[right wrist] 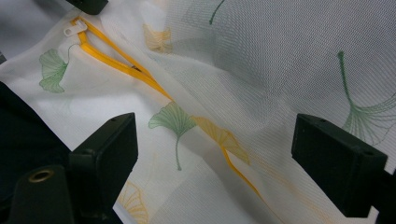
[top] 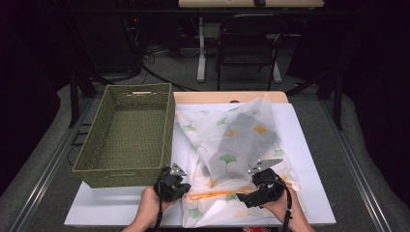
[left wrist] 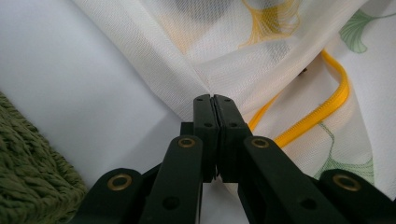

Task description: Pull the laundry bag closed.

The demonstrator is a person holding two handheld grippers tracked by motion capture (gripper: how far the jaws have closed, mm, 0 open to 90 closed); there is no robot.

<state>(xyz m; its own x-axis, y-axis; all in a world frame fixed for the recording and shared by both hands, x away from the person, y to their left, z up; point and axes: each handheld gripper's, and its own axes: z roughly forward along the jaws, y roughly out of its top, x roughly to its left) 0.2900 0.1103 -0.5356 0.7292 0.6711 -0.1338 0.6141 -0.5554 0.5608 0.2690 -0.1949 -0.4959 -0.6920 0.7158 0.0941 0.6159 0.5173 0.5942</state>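
- Lying crumpled across the white sheet (top: 309,159) that covered the table, the mesh bag (top: 232,145) was a thin, see-through net fabric, printed with green and yellow fan-shaped leaves.
- Its weave showed as a fine grid in the right gripper view, and a bright yellow zipper (right wrist: 116,60) with a small white pull tab ran along the near edge.
- One flap of the bag stood raised and folded, grey where layers overlapped.
- The left gripper (left wrist: 215,100) had its flat black jaws pressed together, pinching a hemmed edge of the bag at its near left corner.
- The right gripper (right wrist: 215,154) had its blocky black jaws spread wide over the mesh, gripping nothing.
- Just left of the bag sat a rectangular green woven basket (top: 96,159), coarse and rope-like in texture.
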